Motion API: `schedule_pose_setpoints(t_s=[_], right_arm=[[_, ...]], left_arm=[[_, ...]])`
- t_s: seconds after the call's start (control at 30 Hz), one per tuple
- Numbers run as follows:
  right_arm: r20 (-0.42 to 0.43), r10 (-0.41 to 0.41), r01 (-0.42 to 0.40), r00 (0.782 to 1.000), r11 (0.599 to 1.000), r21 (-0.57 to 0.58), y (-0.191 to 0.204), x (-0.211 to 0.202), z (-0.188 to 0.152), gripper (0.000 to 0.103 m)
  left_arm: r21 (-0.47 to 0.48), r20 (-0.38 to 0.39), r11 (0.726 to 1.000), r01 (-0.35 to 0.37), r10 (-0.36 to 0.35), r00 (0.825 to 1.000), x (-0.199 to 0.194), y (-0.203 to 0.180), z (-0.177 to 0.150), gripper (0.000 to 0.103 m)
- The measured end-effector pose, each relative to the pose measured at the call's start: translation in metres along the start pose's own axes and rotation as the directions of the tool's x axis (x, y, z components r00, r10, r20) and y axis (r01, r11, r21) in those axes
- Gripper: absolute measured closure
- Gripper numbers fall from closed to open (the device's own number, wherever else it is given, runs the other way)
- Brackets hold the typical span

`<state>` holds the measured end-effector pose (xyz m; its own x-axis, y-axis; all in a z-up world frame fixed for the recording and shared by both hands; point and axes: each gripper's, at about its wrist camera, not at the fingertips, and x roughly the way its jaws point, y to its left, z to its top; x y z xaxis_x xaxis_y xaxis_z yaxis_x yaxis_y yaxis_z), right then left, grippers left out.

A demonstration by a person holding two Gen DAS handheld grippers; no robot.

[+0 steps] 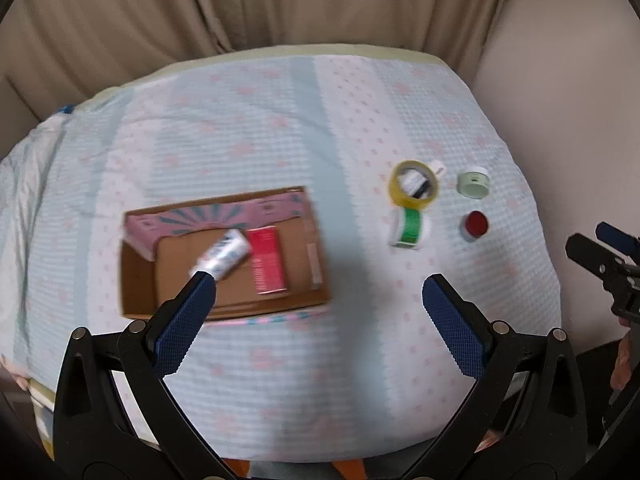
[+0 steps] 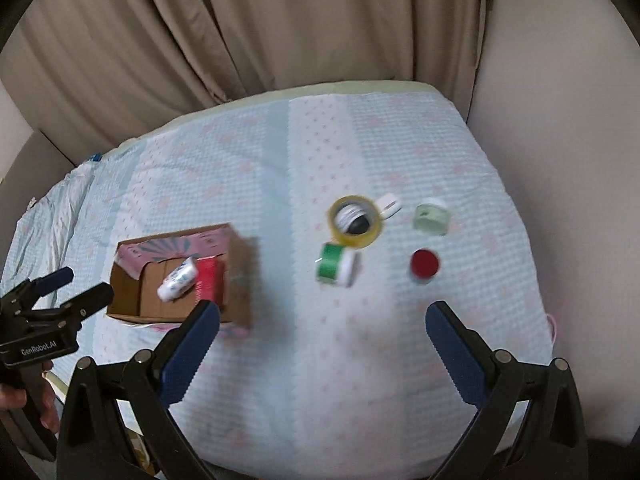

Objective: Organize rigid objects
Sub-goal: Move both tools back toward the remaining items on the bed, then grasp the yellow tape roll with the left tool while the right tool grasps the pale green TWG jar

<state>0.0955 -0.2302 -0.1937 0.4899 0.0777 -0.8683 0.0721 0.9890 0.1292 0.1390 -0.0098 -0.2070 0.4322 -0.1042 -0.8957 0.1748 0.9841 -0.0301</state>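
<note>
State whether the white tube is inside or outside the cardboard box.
Inside: the white tube lies on its side within the cardboard box, beside a red carton.

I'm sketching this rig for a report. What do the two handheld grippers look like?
Both match. The left gripper and right gripper each have black plastic arms with triangular cutouts and silver pivot pins, ending in blue textured pads. Seen from the side, the left one has a black pistol-style body printed "GenRobot.AI" in white. No cables or sleeves show.
</note>
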Motion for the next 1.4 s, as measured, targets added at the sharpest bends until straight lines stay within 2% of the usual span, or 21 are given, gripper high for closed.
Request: schedule_pose_setpoints(t_s=[0.2, 0.37, 0.57, 0.73, 0.9, 1.07, 1.4], right_arm=[[-0.026, -0.001, 0.003, 1.0, 0.998, 0.055, -0.069, 0.021, 0.02, 0.0], [-0.052, -0.007, 0.013, 0.999, 0.994, 0.107, -0.108, 0.049, 0.038, 0.0], [-0.096, 0.005, 0.011, 0.995, 0.986, 0.164, -0.141, 0.103, 0.059, 0.0], [-0.152, -0.003, 0.029, 0.988, 0.984, 0.173, -0.159, 0.163, 0.07, 0.0], [-0.216, -0.002, 0.043, 0.976, 0.982, 0.185, -0.176, 0.232, 0.069, 0.0], [-0.26, 0.017, 0.043, 0.965, 0.974, 0.222, -0.189, 0.277, 0.066, 0.0], [-0.28, 0.041, 0.047, 0.959, 0.952, 0.302, -0.194, 0.31, 0.076, 0.001]], left_arm=[[0.033, -0.022, 0.999, 0.028, -0.027, 0.999, 0.036, -0.065, 0.022, 0.0], [0.071, -0.046, 0.995, 0.066, -0.063, 0.997, 0.079, -0.101, 0.042, 0.0], [0.137, -0.122, 0.986, 0.09, -0.074, 0.99, 0.163, -0.135, 0.064, 0.0], [0.181, -0.239, 0.978, 0.103, -0.058, 0.969, 0.257, -0.152, 0.073, 0.0], [0.222, -0.314, 0.97, 0.098, -0.024, 0.949, 0.324, -0.158, 0.074, 0.0], [0.243, -0.338, 0.965, 0.096, -0.009, 0.941, 0.358, -0.163, 0.084, 0.0], [0.313, -0.342, 0.945, 0.095, 0.018, 0.94, 0.386, -0.181, 0.107, 0.001]])
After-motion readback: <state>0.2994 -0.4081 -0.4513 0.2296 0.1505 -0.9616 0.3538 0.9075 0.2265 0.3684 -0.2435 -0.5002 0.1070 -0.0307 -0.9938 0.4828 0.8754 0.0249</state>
